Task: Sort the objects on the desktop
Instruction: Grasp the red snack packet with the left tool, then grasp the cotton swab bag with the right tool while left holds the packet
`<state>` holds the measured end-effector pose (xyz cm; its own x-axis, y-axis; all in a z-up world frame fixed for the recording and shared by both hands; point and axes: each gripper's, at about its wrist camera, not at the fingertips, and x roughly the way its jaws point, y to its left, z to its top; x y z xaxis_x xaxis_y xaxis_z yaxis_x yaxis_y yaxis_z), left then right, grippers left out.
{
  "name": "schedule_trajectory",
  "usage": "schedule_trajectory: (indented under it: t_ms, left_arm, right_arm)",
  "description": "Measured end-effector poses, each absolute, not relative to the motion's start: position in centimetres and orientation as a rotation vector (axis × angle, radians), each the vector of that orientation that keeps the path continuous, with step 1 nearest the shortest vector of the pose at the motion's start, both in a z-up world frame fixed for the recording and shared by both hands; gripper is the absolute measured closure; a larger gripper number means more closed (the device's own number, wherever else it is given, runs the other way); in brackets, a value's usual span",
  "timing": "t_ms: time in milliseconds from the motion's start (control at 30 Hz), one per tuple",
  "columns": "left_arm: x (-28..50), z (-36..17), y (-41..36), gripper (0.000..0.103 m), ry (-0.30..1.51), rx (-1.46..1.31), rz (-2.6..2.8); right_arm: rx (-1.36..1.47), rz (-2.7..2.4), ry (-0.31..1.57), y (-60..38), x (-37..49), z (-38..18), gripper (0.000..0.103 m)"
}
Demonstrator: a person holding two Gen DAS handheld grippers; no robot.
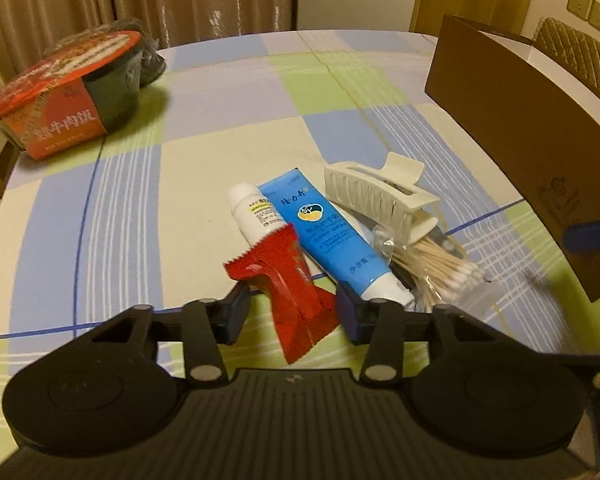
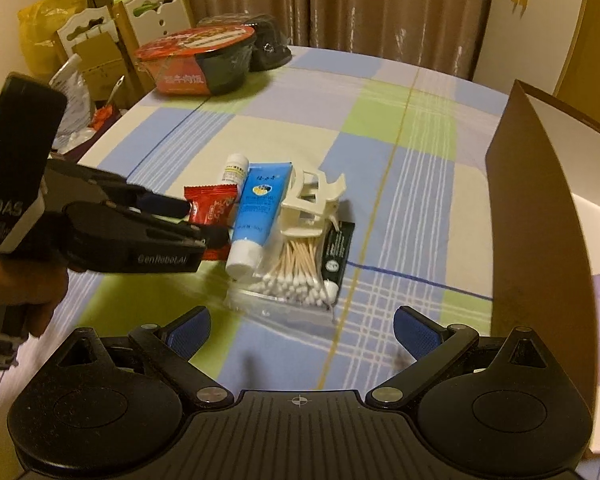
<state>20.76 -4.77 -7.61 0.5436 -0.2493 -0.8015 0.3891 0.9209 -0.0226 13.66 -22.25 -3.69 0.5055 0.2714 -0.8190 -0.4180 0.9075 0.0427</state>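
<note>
Table, round and covered in a blue, green and cream check cloth, carried everything. A tall brown box stood at its right edge; only the right wrist view looked past the wall to its white inside. At the far left sat a black bowl of instant food with an orange-red lid and sleeve, with a dark wrapped thing just behind it. Near the middle lay a heap: a cream hair clip resting on a clear bag of cotton swabs, a blue tube with a white cap, a small white tube beside it, and a red packet, crinkled, with saw-tooth ends. The left gripper had its blue-padded fingers on either side of the packet, touching or nearly so at the middle; whether it was truly pinched I could not tell. The right wrist view added a dark green sachet beside the swabs, mostly hidden in the other view, the hand holding the left tool, and chairs and bags beyond the table. The right gripper hung spread wide above the cloth, just short of the swabs, holding nothing.
</note>
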Motion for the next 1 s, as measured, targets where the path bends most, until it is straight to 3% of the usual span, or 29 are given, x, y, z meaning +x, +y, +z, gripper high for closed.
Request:
schedule_trajectory:
  t_ms: [167,200,300,500,600,700,733,900,1000]
  left_arm:
    - [20.6,-6.9,-3.5,0.080,0.922,0.148,-0.383]
    - [20.4,-6.6,-3.2,0.086,0.922,0.146,-0.381]
    - [19.8,-6.0,-2.1,0.086,0.920,0.146,-0.373]
    - [18.5,-5.7,-0.8,0.086,0.927,0.150,-0.355]
    - [17.9,-5.9,-0.5,0.086,0.932,0.151,-0.352]
    - [17.4,-6.1,-0.5,0.086,0.939,0.152,-0.355]
    - [17.3,-6.2,-0.5,0.086,0.941,0.153,-0.356]
    - [16.7,-6.3,-0.8,0.086,0.939,0.151,-0.367]
    - [16.3,-6.4,-1.1,0.085,0.938,0.156,-0.379]
  right_arm:
    - [-0.176,0.427,0.950,-21.0,15.0,-4.3,0.002]
    - [-0.179,0.428,0.950,-20.7,15.2,-4.4,0.002]
    - [-0.189,0.430,0.960,-20.0,16.0,-5.0,0.021]
    - [-0.191,0.402,0.975,-19.4,17.3,-6.3,0.022]
    - [-0.167,0.389,0.993,-19.5,17.8,-6.7,0.038]
    - [-0.173,0.376,0.992,-19.5,17.9,-6.9,0.039]
    - [-0.177,0.377,0.990,-19.5,17.9,-6.9,0.048]
    - [-0.202,0.382,1.000,-19.7,17.4,-6.6,0.072]
    - [-0.214,0.399,1.018,-20.0,16.4,-6.3,0.076]
